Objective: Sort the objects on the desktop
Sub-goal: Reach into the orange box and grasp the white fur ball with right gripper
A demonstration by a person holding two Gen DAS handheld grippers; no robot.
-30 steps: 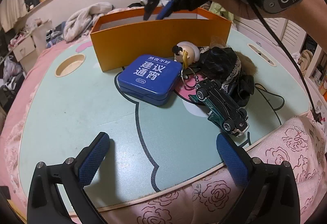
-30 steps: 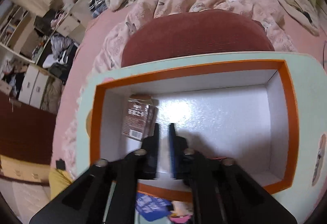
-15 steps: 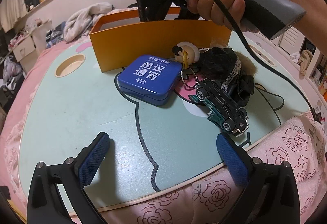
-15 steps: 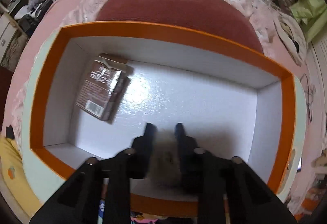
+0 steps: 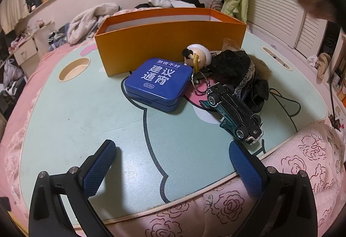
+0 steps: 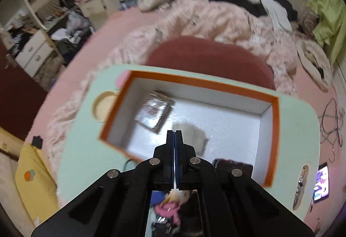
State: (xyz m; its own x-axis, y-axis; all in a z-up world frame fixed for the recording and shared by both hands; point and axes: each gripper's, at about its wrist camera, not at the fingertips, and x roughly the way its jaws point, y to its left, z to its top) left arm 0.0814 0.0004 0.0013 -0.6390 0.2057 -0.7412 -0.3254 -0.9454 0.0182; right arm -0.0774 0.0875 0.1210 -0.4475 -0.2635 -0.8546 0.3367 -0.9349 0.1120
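An orange box (image 5: 170,40) stands at the back of the pale green table (image 5: 75,111). In the right wrist view the box (image 6: 274,135) holds a brown packet (image 6: 153,114) and a grey furry ball (image 6: 192,134). In front of the box lie a blue tin (image 5: 160,82), a doll-head keychain (image 5: 197,57), black lace cloth (image 5: 237,68) and a dark toy car (image 5: 234,111). My left gripper (image 5: 170,163) is open and empty, low over the table's near edge. My right gripper (image 6: 174,135) is shut and empty, high above the box.
The table has a round cup recess (image 5: 74,68) at the left and a slot (image 5: 275,57) at the right. A pink bed (image 6: 216,18) with piled clothes surrounds it. A dark red cushion (image 6: 207,57) lies behind the box.
My right gripper let go of the furry ball inside the box, shut, and rose up and away from the box. My left gripper has not moved.
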